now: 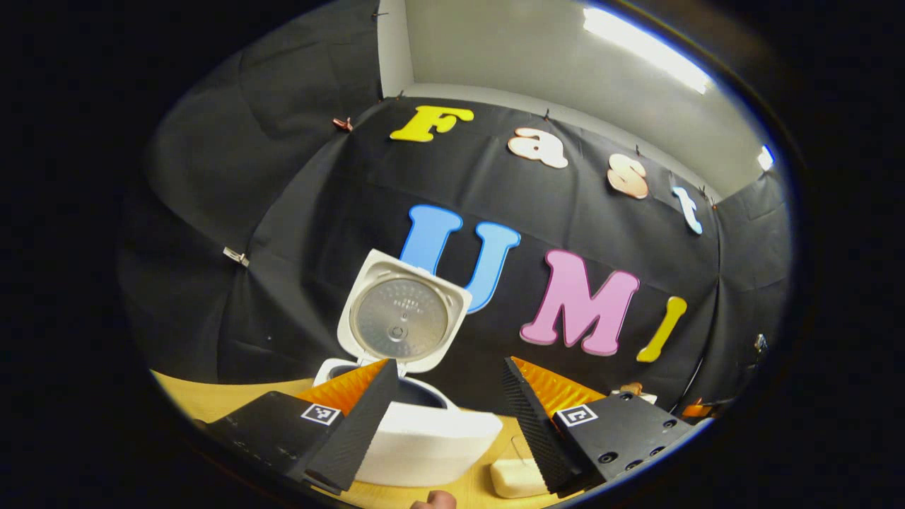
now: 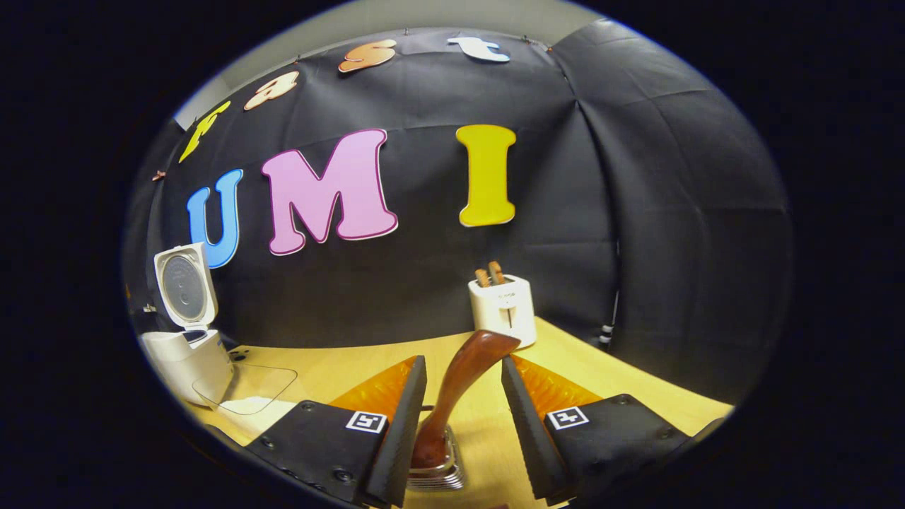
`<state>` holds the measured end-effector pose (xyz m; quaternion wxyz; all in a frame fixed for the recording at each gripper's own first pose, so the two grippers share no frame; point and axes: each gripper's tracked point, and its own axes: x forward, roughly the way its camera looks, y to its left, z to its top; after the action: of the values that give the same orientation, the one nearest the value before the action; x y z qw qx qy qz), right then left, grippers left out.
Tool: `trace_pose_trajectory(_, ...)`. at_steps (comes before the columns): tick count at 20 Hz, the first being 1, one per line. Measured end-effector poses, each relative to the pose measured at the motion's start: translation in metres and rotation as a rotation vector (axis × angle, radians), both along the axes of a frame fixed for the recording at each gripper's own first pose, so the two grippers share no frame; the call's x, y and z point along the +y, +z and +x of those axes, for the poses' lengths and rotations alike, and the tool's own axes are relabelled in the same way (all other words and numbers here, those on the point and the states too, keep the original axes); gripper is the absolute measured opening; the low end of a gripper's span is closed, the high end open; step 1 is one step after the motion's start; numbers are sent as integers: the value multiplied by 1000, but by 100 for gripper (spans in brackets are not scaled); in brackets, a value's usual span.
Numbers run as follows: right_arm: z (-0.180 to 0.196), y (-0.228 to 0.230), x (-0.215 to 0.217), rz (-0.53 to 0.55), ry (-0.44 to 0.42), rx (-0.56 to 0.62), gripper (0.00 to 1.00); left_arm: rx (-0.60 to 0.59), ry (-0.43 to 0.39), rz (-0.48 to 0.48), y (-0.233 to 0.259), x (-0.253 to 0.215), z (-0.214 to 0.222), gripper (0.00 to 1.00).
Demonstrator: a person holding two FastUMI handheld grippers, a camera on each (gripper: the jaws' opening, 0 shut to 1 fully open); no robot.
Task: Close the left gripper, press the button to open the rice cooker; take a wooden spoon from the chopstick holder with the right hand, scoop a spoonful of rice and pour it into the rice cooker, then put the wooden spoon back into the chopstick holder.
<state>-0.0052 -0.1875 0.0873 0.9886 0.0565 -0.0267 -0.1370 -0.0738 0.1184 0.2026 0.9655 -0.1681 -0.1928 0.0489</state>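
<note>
In the left gripper view the left tool (image 1: 447, 371) is spread wide and holds nothing; its fingers frame one white rice cooker (image 1: 424, 438), lid (image 1: 403, 318) up, on the tabletop (image 1: 212, 399). A pale block (image 1: 516, 477) lies beside it, partly hidden by a finger.

In the right gripper view the right tool (image 2: 463, 375) is also spread, either side of one wooden spoon (image 2: 459, 382) (neither finger clearly touches it). The spoon stands tilted in the chopstick holder (image 2: 438, 474), cut off below. Far left stands the open cooker, and behind is one white toaster (image 2: 503, 309) with two slices.
</note>
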Motion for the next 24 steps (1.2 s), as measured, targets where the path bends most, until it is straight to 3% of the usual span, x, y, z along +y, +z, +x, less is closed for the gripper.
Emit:
trace_pose_trajectory(1, -7, 8, -4, -17, -16, -23, 82, -22, -4, -9, 15, 2, 5, 95)
trace_pose_trajectory(2, -13, 13, -7, -28, -27, -41, 67, -39, -3, -22, 27, 8, 11, 95)
trace_pose_trajectory(7, -42, 31, -5, -28, -22, -113, 68, -52, 90, -50, 71, 57, 62, 95)
trace_pose_trajectory(11, -53, 29, 12, -66, 25, -126, 68, -49, 215, 41, 112, 96, 101, 95)
trace_pose_trajectory(20, -65, 29, 24, -87, 63, -135, 68, 157, 267, 245, 167, 109, 231, 95)
trace_pose_trajectory(22, -67, 31, 23, -98, 59, -137, 68, 215, 288, 251, 166, 118, 257, 95)
trace_pose_trajectory(24, -68, 36, 19, -109, 52, -146, 68, 275, 340, 316, 175, 129, 278, 94)
